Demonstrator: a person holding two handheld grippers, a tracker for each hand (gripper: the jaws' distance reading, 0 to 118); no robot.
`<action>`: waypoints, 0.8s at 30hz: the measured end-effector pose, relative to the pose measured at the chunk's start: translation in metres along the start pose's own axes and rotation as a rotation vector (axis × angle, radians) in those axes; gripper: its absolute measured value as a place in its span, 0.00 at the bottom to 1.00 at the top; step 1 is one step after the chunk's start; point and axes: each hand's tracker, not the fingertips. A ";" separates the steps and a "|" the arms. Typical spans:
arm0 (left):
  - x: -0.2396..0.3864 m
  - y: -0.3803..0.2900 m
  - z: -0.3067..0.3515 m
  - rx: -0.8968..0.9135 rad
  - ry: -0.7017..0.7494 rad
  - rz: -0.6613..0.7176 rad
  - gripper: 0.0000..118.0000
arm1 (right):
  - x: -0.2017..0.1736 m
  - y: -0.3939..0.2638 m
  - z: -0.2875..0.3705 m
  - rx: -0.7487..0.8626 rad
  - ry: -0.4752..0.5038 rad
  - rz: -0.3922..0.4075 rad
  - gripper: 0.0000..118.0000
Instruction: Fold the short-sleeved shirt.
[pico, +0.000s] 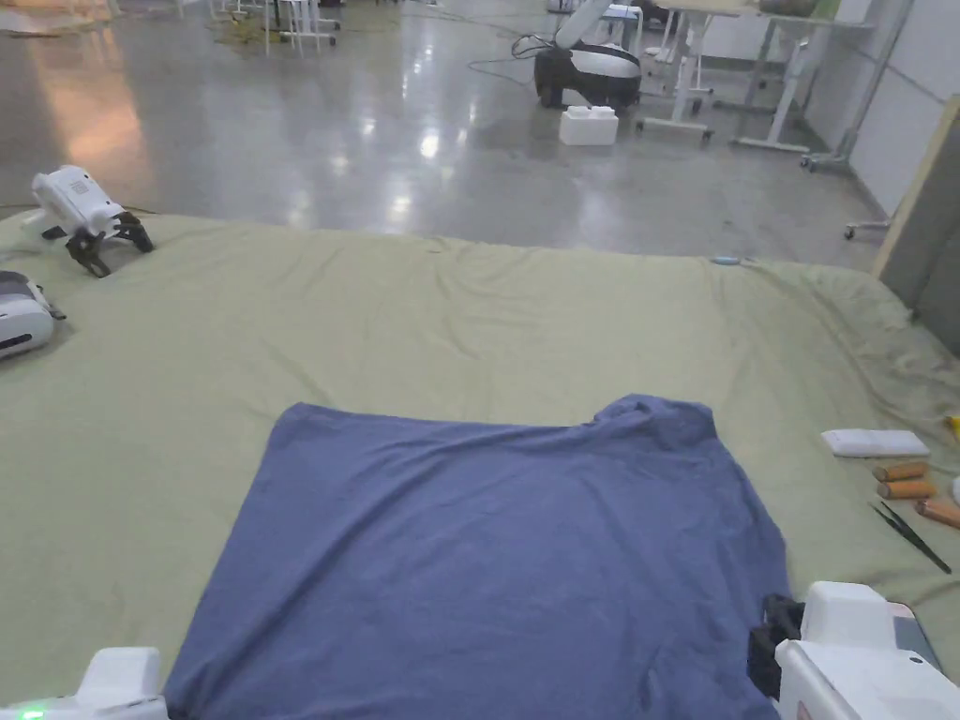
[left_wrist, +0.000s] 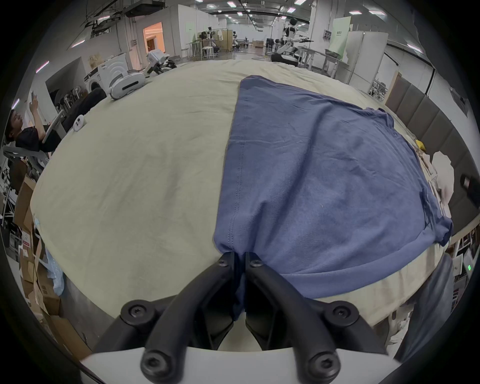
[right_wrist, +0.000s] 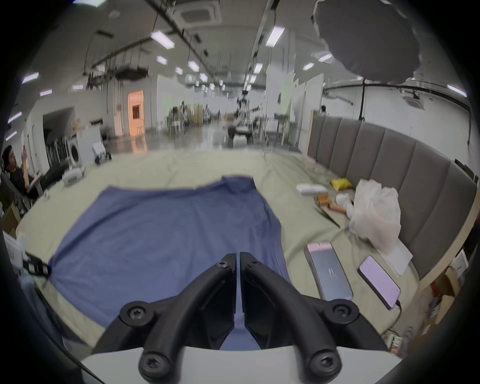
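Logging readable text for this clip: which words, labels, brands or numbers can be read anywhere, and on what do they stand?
None can be read.
Plain blue short-sleeved shirt: no print visible.
Green wall signs: too small and blurred.
Cardboard boxes with stickers: too blurred.
Two phones on the green sheet: screens not read.

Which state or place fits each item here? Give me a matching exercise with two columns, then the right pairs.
Column one:
1. blue shirt
2. left gripper
3. two phones
4. spare gripper

Column two:
A. far left corner of the green sheet
B. spread flat mid-sheet
C. right of the shirt, near edge
D. clamped on the shirt's corner

Pairs: 1-B, 2-D, 3-C, 4-A
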 end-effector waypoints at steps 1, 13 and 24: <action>-0.001 0.001 0.002 -0.001 -0.007 0.006 0.01 | 0.005 -0.003 -0.001 -0.039 -0.016 0.002 0.13; -0.013 0.004 0.028 0.063 -0.068 0.053 0.00 | 0.022 -0.068 -0.037 -0.527 0.023 0.060 0.68; -0.009 0.020 0.033 0.104 -0.085 0.053 0.00 | 0.026 -0.053 -0.023 -0.481 0.092 0.015 0.06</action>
